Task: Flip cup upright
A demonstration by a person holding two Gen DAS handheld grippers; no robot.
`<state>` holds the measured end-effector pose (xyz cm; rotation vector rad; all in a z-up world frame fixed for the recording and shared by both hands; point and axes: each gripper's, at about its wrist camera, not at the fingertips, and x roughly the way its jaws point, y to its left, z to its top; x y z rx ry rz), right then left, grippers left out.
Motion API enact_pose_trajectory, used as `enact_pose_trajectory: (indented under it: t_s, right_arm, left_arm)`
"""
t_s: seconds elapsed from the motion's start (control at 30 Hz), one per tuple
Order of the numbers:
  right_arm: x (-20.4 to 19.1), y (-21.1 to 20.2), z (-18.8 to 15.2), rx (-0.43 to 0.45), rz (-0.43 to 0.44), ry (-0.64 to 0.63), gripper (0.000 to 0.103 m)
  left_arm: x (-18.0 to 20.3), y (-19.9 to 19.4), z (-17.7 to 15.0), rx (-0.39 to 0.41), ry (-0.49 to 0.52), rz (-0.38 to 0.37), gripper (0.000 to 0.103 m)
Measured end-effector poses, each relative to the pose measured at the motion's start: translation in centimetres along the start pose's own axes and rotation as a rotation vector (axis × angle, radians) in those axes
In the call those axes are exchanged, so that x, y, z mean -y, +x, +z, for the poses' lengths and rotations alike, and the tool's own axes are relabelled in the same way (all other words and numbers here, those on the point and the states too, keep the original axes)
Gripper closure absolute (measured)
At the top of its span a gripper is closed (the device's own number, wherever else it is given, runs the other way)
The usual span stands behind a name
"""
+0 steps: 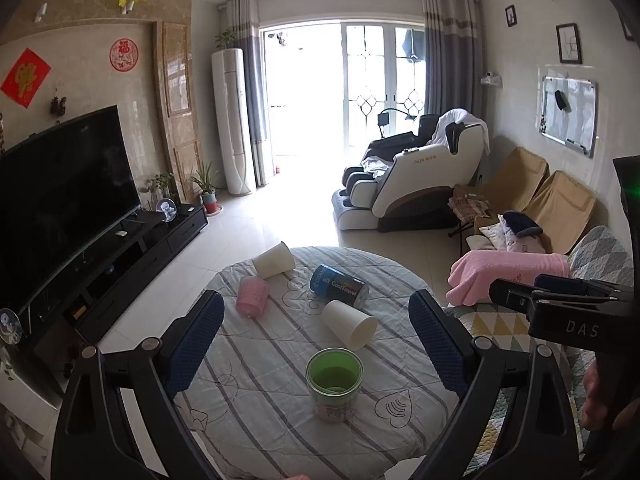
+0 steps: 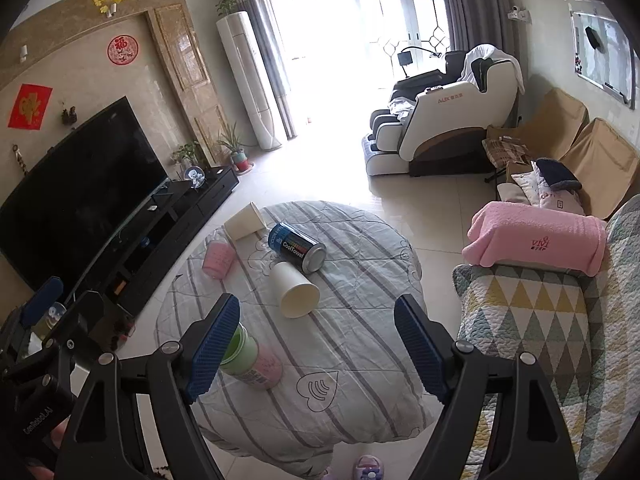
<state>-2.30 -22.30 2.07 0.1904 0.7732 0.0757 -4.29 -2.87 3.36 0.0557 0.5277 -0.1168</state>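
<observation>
A round table with a striped cloth holds several cups. A green-rimmed can stands upright near me. A white paper cup lies on its side in the middle. A second white cup, a pink cup and a blue "CoolTowel" can lie farther back. My left gripper is open and empty above the table, either side of the green can. My right gripper is open and empty, right of the green can.
A sofa with a patterned quilt and a pink towel borders the table on the right. A TV on a black stand is on the left. A massage chair stands beyond the table. The right gripper's body shows in the left wrist view.
</observation>
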Motion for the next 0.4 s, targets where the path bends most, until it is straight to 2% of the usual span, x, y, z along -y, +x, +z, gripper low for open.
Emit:
enact_pose_trajectory:
  t_s: [0.4]
  right_arm:
    - [-0.12, 0.33, 0.07, -0.009, 0.002, -0.017, 0.022]
  left_arm:
    - [-0.32, 0.29, 0.07, 0.003, -0.027, 0.003, 0.008]
